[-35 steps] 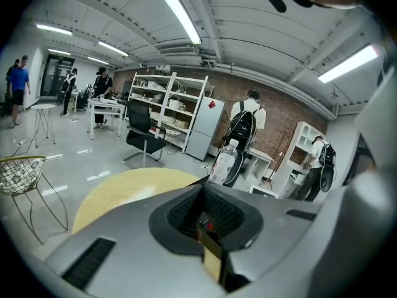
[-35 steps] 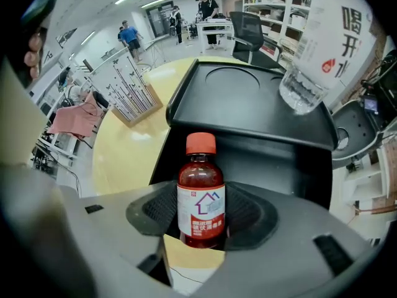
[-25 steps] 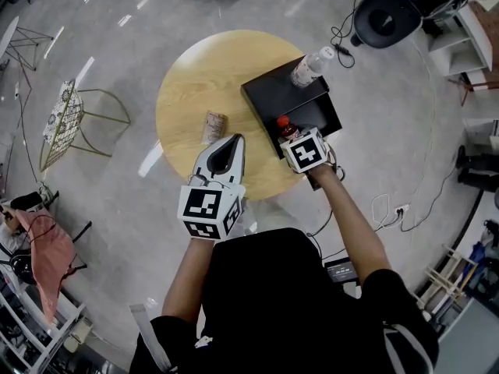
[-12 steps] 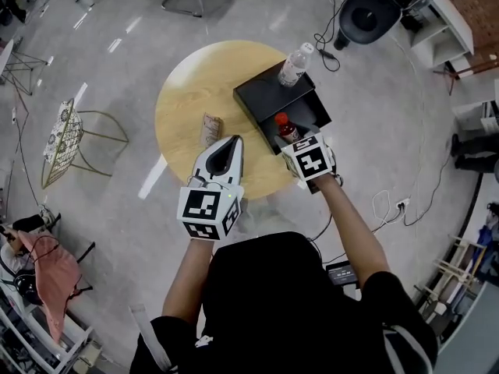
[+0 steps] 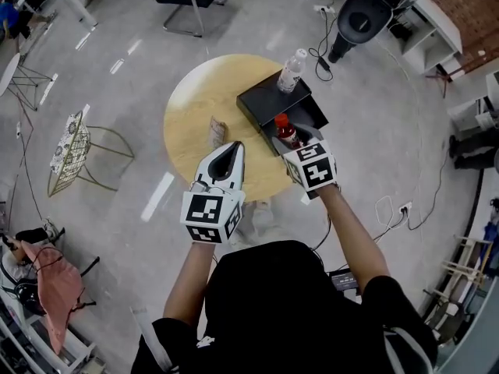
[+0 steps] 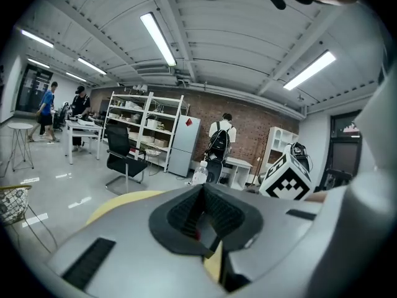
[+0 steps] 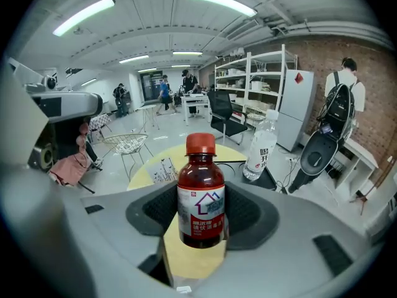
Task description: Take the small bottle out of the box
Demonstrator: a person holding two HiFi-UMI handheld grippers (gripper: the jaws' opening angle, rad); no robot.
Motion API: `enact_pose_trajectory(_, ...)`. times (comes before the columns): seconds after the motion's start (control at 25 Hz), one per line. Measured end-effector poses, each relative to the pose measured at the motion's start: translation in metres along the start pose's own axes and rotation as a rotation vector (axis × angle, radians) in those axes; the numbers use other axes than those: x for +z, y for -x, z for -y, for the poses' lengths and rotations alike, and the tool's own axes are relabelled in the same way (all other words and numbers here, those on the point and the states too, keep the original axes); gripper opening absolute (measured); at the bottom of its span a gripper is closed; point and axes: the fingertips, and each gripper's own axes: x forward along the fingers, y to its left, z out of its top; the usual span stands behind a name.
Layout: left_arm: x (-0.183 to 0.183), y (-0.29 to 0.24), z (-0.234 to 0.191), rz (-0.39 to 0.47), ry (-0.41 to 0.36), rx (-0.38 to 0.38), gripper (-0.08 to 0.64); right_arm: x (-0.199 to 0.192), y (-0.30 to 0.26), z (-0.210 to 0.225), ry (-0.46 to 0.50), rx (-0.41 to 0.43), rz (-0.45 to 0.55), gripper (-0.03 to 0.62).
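Between the right claw's pads, the small red-capped bottle is firmly clamped, and it has risen from the black box below and ahead. Extraction looks nearly complete. The left claw is closed and empty.

Room bright all over. Light comes from long ceiling lamps, white, very strong, washed out in middle. No dark shadows anywhere.

Head view: shiny floor shows pale streaks of glare. Picture clear, things bend a bit near rim.

Both gripper views: round picture, black corners, straight lines curve hard at edges. Parts right next to lens look soft and smooth.

Small bottle sharp, tiny bright spots on dark glass. People at back small, fuzzy.
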Motion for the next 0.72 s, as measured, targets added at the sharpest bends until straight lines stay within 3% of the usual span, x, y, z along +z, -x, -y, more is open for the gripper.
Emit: enact_pose_trajectory(0.72,0.02,0.089,0.033,0.088,-0.095,-0.024,0.011,0.056,0.102,-0.072,-0.017,-0.03,0.275,0.218)
